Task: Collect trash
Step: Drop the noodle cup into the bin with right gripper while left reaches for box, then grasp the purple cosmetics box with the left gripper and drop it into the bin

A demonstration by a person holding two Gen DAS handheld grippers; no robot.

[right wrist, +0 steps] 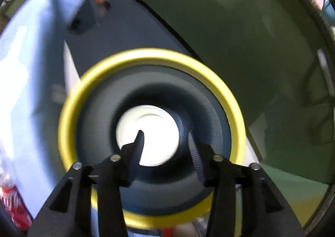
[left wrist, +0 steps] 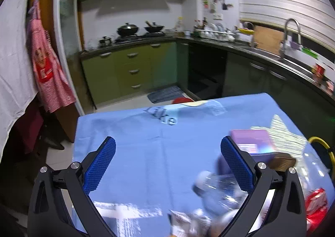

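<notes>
While the right tongs (right wrist: 165,135) pointed straight down into the bin (right wrist: 150,63), a white disc-like piece of trash (right wrist: 155,132) lay at the bottom of it, directly below and between the two fingers and touching neither. Those tongs stood partly spread with nothing pinched. The bin's yellow rim ringed the tongs on all sides, its dark inside wall sloping down to the white piece. To the left of the right tongs hung the edge of the blue cloth (right wrist: 31,52), and green cabinet fronts (right wrist: 251,27) filled the space to their right.

The left tongs (left wrist: 167,149) were spread wide over the table (left wrist: 146,153), gripping nothing, their blue pads (left wrist: 100,165) well apart. A clear crumpled plastic bottle (left wrist: 217,193) lay blurred just beside and partly behind the right-hand finger. Beyond that finger sat a purple box (left wrist: 253,142), and farther right a red wrapper (left wrist: 316,203) near the table's edge. More blurred litter (left wrist: 188,222) lay low between the fingers. A short arc of the yellow rim showed off the table's right side. Ahead of the tongs, past the table, stood the kitchen counter with two black woks (left wrist: 140,28)
</notes>
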